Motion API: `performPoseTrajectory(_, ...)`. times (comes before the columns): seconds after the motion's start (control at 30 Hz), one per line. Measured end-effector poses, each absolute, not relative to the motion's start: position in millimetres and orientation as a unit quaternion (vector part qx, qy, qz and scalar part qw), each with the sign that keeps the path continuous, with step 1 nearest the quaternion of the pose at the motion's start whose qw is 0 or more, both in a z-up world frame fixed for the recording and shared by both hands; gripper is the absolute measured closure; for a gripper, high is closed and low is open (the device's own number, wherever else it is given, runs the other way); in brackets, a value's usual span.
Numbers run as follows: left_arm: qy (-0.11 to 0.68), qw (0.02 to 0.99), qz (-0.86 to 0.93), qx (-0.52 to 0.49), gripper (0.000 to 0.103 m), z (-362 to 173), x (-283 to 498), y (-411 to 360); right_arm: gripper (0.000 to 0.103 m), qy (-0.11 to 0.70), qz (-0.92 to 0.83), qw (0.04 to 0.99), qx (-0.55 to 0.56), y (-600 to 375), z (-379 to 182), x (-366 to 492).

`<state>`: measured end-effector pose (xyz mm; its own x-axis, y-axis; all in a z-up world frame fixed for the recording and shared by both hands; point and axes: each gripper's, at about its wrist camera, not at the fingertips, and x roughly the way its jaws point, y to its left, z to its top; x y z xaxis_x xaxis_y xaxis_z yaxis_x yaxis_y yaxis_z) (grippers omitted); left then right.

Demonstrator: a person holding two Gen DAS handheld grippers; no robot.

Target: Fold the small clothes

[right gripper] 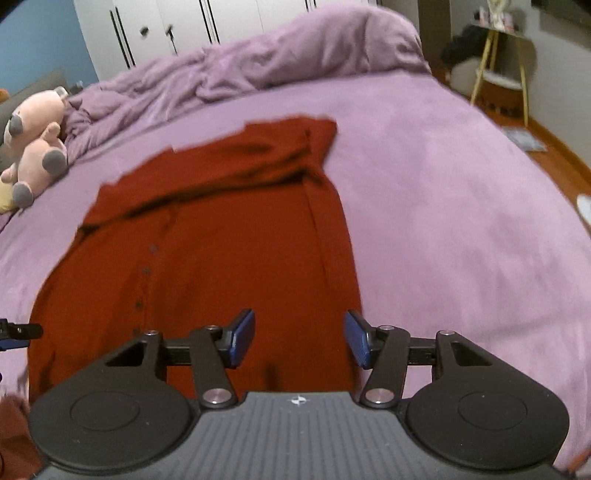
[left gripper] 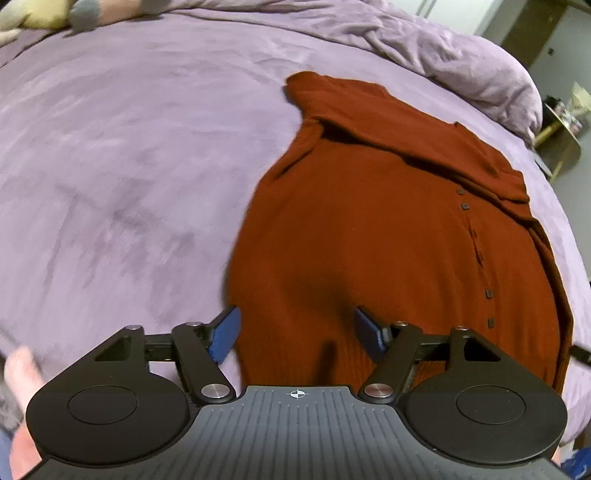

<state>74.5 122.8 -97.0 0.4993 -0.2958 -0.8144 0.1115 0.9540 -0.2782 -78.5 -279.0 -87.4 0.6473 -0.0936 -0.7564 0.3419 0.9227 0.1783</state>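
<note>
A rust-red buttoned cardigan (left gripper: 369,229) (right gripper: 221,251) lies flat on the purple bed cover (left gripper: 129,166) (right gripper: 461,221). Its sleeves are folded across the upper part, and a row of dark buttons (left gripper: 487,293) runs down its front. My left gripper (left gripper: 297,336) hovers over the cardigan's near left edge, open, with nothing pinched between the blue pads (left gripper: 225,339). My right gripper (right gripper: 300,339) is open above the near right edge, its right pad (right gripper: 358,341) level with the fabric's border. Neither gripper holds the cloth.
A pink plush toy (right gripper: 35,144) sits at the far left of the bed. A bunched purple duvet (right gripper: 258,62) lies along the far side. White wardrobe doors (right gripper: 166,29) and a yellow-legged side table (right gripper: 502,74) stand beyond. A hand (left gripper: 22,373) shows beside the left gripper.
</note>
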Motion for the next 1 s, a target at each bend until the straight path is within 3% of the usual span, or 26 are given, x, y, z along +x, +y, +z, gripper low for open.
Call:
performPoseTrajectory(0.2, 0.508, 0.850, -0.108, -0.092, 0.040, -108, 62, 127, 0.051, 0.448, -0.129, 0.866, 0.179, -277, -113, -85)
performPoseTrajectory(0.3, 0.517, 0.845, -0.102, -0.090, 0.043, -113, 60, 129, 0.061, 0.466, -0.127, 0.854, 0.192, -279, -122, -83)
performPoseTrajectory(0.43, 0.525, 0.838, -0.109, -0.102, 0.043, -115, 62, 138, 0.067, 0.471, -0.123, 0.852, 0.190, -280, -122, -86)
performPoseTrajectory(0.5, 0.536, 0.829, -0.123, -0.103, 0.049, -117, 65, 138, 0.071, 0.474, -0.120, 0.851, 0.194, -284, -123, -86)
performPoseTrajectory(0.63, 0.541, 0.822, -0.142, -0.105, 0.083, -118, 68, 141, 0.092, 0.478, -0.102, 0.847, 0.208, -289, -122, -86)
performPoseTrajectory(0.67, 0.541, 0.820, -0.148, -0.115, 0.093, -118, 71, 142, 0.093, 0.475, -0.092, 0.848, 0.218, -291, -121, -86)
performPoseTrajectory(0.8, 0.532, 0.819, -0.165, -0.135, 0.094, -111, 78, 139, 0.094, 0.452, -0.043, 0.843, 0.289, -301, -114, -81)
performPoseTrajectory(1.0, 0.446, 0.852, -0.204, -0.181, 0.095, -61, 106, 131, 0.095, 0.372, 0.000, 0.839, 0.397, -323, -85, -49)
